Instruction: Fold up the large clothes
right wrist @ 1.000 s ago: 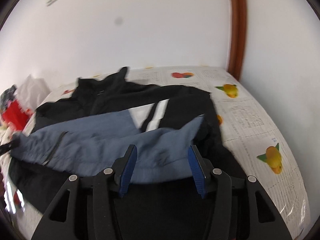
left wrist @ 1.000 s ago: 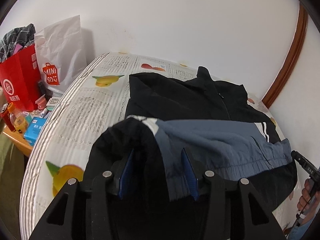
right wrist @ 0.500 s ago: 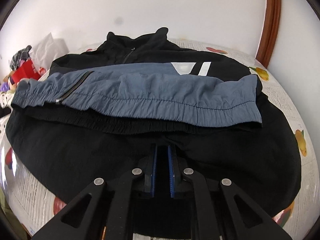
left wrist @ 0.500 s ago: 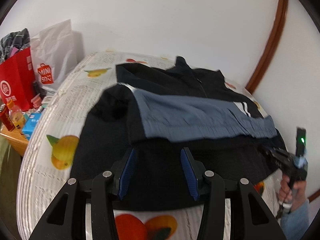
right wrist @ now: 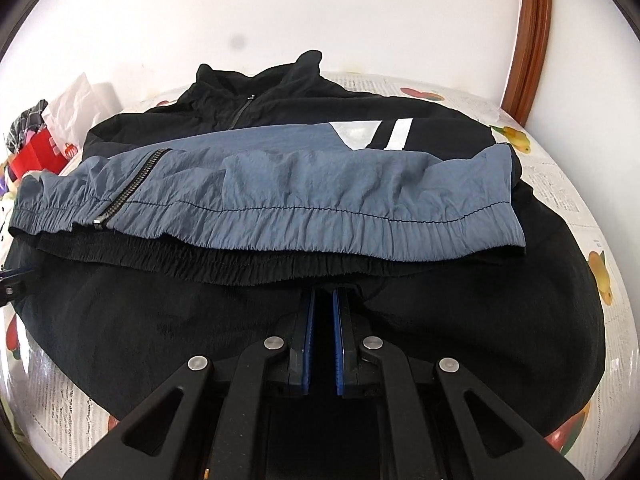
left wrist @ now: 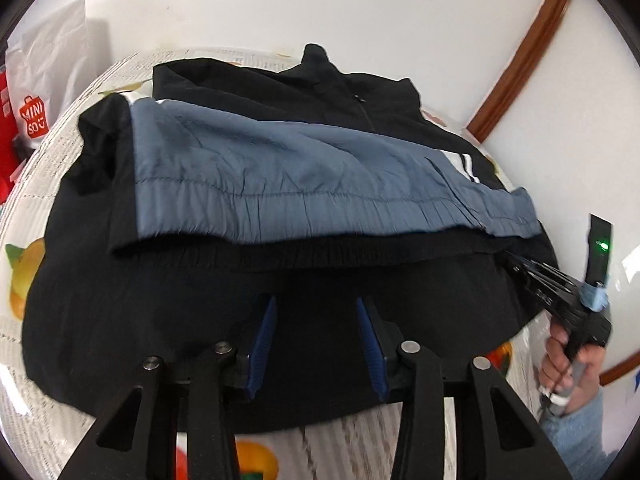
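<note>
A black and slate-blue jacket (left wrist: 280,168) lies on the table, its blue hem band folded up across the black body, collar at the far side. It also shows in the right wrist view (right wrist: 288,192). My left gripper (left wrist: 316,308) is open and empty just above the near black fabric. My right gripper (right wrist: 323,300) is shut, its tips at the black fold under the elastic hem; whether it pinches cloth is hidden. The right gripper also shows in the left wrist view (left wrist: 516,264), held by a hand at the jacket's right edge.
The table has a newspaper-and-fruit print cloth (left wrist: 48,176) under clear plastic. A white Miniso bag (left wrist: 44,92) and a red bag (right wrist: 36,156) stand at the left. A white wall with a brown wooden trim (right wrist: 528,40) is behind.
The blue hem was carried up and laid across the jacket. Both grippers drew back to the near edge. The right gripper closed; the left stayed open.
</note>
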Available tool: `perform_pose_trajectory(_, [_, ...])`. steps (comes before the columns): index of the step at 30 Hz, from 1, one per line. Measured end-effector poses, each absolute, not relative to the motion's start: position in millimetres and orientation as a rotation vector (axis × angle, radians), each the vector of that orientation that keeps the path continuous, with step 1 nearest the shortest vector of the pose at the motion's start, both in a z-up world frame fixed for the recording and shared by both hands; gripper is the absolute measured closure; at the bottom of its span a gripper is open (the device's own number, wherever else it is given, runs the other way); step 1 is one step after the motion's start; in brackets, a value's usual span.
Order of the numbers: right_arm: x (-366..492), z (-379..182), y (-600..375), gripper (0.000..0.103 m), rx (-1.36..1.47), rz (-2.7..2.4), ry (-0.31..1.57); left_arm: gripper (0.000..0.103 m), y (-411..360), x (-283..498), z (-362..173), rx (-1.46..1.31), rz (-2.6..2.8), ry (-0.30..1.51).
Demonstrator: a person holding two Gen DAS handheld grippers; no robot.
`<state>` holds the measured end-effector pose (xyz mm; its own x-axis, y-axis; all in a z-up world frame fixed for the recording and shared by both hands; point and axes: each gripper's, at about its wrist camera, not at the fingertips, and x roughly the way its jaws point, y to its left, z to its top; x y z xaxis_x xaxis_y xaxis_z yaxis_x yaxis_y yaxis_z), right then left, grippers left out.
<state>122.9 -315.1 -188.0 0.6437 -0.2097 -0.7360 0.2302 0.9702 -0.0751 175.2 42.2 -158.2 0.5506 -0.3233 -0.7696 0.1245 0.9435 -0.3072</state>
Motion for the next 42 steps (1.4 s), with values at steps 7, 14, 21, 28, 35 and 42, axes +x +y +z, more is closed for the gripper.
perform_pose_trajectory(7, [134.1, -182.0, -320.9, 0.096, 0.034, -0.240, 0.838, 0.085, 33.6, 193.9, -154.0, -0.156, -0.186, 0.919])
perform_pose_trajectory(14, [152.0, -163.8, -340.0, 0.096, 0.074, -0.265, 0.792, 0.086, 49.3, 209.0, -130.0, -0.167, -0.163, 0.840])
perform_pose_trajectory(21, [179.4, -148.9, -357.7, 0.093, 0.093, -0.280, 0.768, 0.086, 57.7, 237.1, -109.1, -0.196, -0.183, 0.779])
perform_pose_trajectory(28, [209.0, -141.9, -371.6, 0.091, 0.067, -0.303, 0.767, 0.086, 57.5, 279.1, -94.6, -0.212, -0.199, 0.745])
perform_pose_trajectory(35, [238.7, -143.2, -399.5, 0.083, 0.072, -0.377, 0.783, 0.086, 64.4, 307.2, -91.9, -0.192, -0.148, 0.731])
perform_pose_trajectory(42, [261.8, -156.8, -419.5, 0.079, 0.036, -0.434, 0.824, 0.086, 92.7, 325.2, -116.1, -0.194, -0.013, 0.811])
